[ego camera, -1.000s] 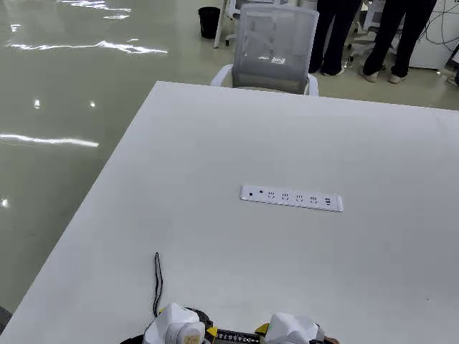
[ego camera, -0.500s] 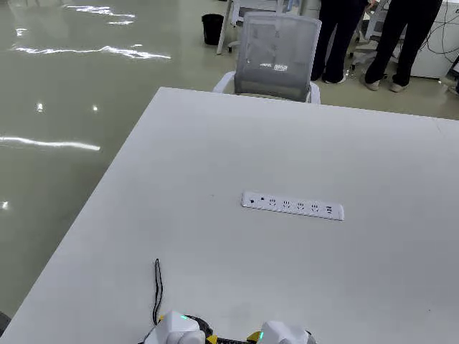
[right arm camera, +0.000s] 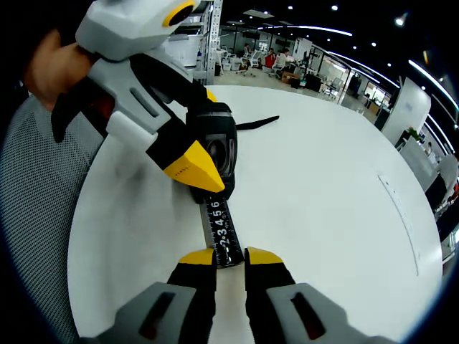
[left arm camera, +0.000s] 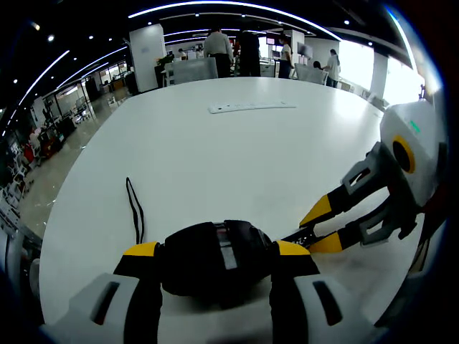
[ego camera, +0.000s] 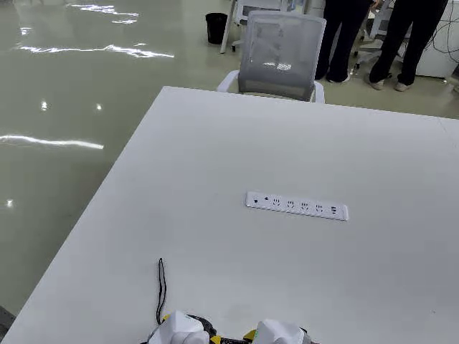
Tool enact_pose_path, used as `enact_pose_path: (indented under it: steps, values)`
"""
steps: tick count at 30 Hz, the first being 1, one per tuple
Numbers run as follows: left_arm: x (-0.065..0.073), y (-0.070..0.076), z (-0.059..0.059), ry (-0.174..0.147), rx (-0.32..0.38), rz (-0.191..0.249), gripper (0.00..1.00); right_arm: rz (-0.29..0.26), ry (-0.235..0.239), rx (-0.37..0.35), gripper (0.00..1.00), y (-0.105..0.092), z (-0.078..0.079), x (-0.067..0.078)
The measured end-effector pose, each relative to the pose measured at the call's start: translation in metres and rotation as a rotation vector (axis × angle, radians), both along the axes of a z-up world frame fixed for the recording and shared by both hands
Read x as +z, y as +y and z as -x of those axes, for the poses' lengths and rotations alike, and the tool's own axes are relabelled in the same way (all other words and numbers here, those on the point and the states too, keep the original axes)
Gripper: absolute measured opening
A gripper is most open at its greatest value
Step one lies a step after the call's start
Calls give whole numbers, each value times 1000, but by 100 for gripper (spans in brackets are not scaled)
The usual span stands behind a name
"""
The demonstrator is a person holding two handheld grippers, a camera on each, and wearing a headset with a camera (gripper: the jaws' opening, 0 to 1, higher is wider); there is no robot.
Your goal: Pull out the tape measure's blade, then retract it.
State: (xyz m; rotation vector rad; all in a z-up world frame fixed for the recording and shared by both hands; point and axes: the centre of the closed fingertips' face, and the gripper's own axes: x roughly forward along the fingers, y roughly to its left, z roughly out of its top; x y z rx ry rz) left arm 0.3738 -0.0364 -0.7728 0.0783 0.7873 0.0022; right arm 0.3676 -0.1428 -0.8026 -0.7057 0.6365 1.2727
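Observation:
The black tape measure (left arm camera: 228,281) sits on the white table, and my left gripper (left arm camera: 217,251) is shut on its case with a yellow tip on each side. A short stretch of the numbered blade (right arm camera: 221,226) runs out of the case (right arm camera: 215,147). My right gripper (right arm camera: 229,256) is shut on the blade's end. The right gripper (left arm camera: 323,226) also comes into the left gripper view from the right. In the head view the tops of the left gripper (ego camera: 176,331) and right gripper (ego camera: 278,333) show at the bottom edge. The black wrist strap (ego camera: 161,290) trails away over the table.
A white power strip (ego camera: 296,206) lies mid-table. The table's left edge (ego camera: 93,208) drops to a shiny floor. A grey mesh chair (ego camera: 280,54) stands at the far edge, with people standing behind it.
The head camera has shifted, so both grippers sit lower in the picture. The blade stretch between them, plain a second ago, is almost cut off by the bottom edge now. Both holds are unchanged.

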Motion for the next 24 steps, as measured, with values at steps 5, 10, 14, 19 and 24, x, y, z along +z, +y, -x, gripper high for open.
enact_pose_path:
  steps: [5, 10, 14, 19, 24]
  values:
    - [0, 0, 0, 2, 2, 0, 57, -5, 4, 2, 13, 4, -1, 1]
    - [0, 0, -1, 3, 5, 2, 57, -9, 3, 7, 13, 9, 0, 2]
    - [1, 0, -1, 3, 6, 3, 57, -12, 7, 6, 13, 12, -1, 1]
    - [1, -1, -1, 1, 8, 5, 57, -15, 9, 7, 13, 14, -1, 0]
    - [2, -1, -2, 1, 4, 7, 57, -22, 11, 3, 13, 19, 0, -1]
